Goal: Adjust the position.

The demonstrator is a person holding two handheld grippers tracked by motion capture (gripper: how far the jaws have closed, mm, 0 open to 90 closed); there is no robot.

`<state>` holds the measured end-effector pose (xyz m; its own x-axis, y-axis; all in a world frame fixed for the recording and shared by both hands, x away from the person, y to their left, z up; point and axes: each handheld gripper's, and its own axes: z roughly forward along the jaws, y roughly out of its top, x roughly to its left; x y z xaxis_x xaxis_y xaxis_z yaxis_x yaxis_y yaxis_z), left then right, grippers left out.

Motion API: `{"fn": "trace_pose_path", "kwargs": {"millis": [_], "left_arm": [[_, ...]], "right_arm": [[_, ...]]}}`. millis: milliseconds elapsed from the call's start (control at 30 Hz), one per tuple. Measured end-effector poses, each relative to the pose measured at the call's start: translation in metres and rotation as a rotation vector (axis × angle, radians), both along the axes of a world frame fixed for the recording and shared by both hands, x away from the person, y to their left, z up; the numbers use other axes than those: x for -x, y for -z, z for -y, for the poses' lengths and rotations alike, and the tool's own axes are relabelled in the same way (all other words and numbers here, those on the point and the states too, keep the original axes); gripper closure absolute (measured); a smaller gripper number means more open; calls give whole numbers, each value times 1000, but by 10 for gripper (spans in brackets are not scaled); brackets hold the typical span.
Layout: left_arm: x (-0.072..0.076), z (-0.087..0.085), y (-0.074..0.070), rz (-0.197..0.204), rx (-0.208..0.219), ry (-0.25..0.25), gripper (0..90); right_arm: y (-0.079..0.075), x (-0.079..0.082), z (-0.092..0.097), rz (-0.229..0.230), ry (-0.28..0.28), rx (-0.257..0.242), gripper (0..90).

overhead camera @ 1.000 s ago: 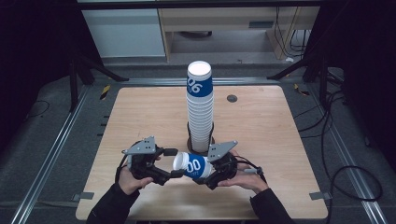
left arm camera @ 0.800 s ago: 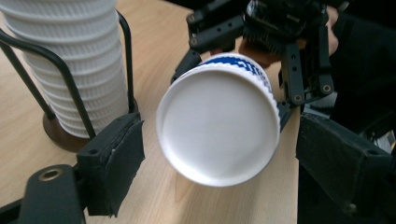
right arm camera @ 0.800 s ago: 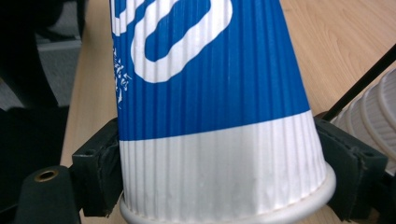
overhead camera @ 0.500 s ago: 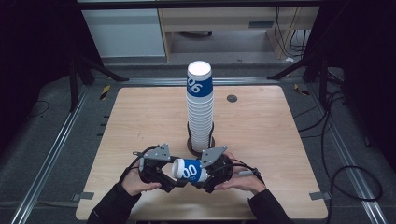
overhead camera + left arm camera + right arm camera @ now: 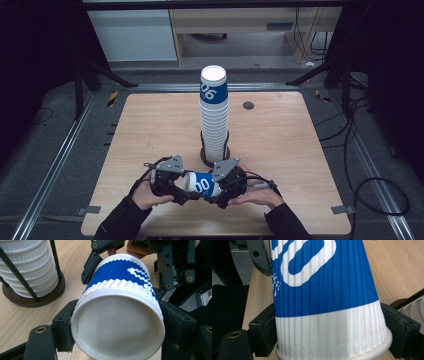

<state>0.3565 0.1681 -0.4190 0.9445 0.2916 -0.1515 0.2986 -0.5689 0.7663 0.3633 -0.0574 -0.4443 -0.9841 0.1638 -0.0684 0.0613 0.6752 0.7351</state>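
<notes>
Both my tools grip the cup [image 5: 201, 184] near the table's front edge: left tool [image 5: 176, 184] just closed on its base, right tool [image 5: 223, 188] clamps its rim. I'd pull apart gently, without crushing.

- A cup stack [image 5: 214, 117] stands upright in a holder [image 5: 215, 156] near the centre of the surface [image 5: 300, 165].
- At 6 o'clock from it, a paper cup [image 5: 201, 184] lies sideways between the left claw [image 5: 176, 186] at 9 o'clock and the right claw [image 5: 221, 189] at 3 o'clock.
</notes>
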Motion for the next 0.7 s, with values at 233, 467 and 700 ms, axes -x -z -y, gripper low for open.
{"fn": "trace_pose_path", "kwargs": {"millis": [233, 467, 700], "left_arm": [[0, -2, -1, 5, 16, 4, 254], [-3, -13, -5, 17, 33, -23, 256], [-10, -31, -8, 36, 100, -81, 257]], "right_arm": [[-1, 0, 1, -7, -1, -17, 110], [-8, -3, 9, -7, 42, -62, 81], [-23, -7, 27, -10, 77, -162, 77]]}}
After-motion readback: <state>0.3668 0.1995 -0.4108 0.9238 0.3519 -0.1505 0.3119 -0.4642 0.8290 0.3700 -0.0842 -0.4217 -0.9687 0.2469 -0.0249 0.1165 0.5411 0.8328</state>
